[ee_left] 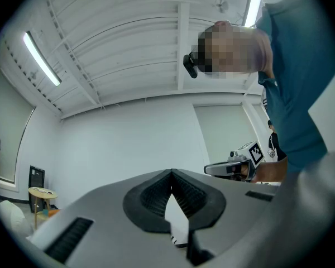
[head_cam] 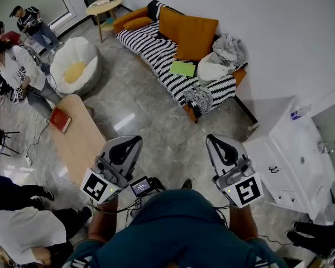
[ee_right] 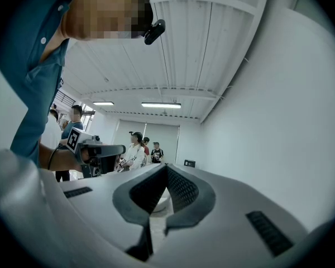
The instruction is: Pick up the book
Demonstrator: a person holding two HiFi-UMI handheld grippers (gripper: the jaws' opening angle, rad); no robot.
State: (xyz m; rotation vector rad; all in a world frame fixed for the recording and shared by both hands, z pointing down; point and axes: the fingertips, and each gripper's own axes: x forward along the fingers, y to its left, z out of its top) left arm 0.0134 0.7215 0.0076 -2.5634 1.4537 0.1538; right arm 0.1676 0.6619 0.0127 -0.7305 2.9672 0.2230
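Note:
A red book (head_cam: pixel 60 119) lies on the far end of a long wooden table (head_cam: pixel 84 144) at the left. A flat green book or folder (head_cam: pixel 182 68) rests on the striped sofa (head_cam: pixel 156 49) straight ahead. My left gripper (head_cam: pixel 135 140) (ee_left: pixel 171 172) is held in front of my chest, shut and empty, its tips over the floor beside the table. Level with it, the right gripper (head_cam: pixel 212 138) (ee_right: pixel 166 166) is also shut with nothing in it. Both are well short of either book and point slightly upward at walls and ceiling.
Orange cushions (head_cam: pixel 192 35) and a heap of white and grey cloth (head_cam: pixel 220 60) lie on the sofa. A white beanbag (head_cam: pixel 73 65) and a small round table (head_cam: pixel 103 5) stand at the back left. People stand at the left. White cabinets (head_cam: pixel 296 161) line the right.

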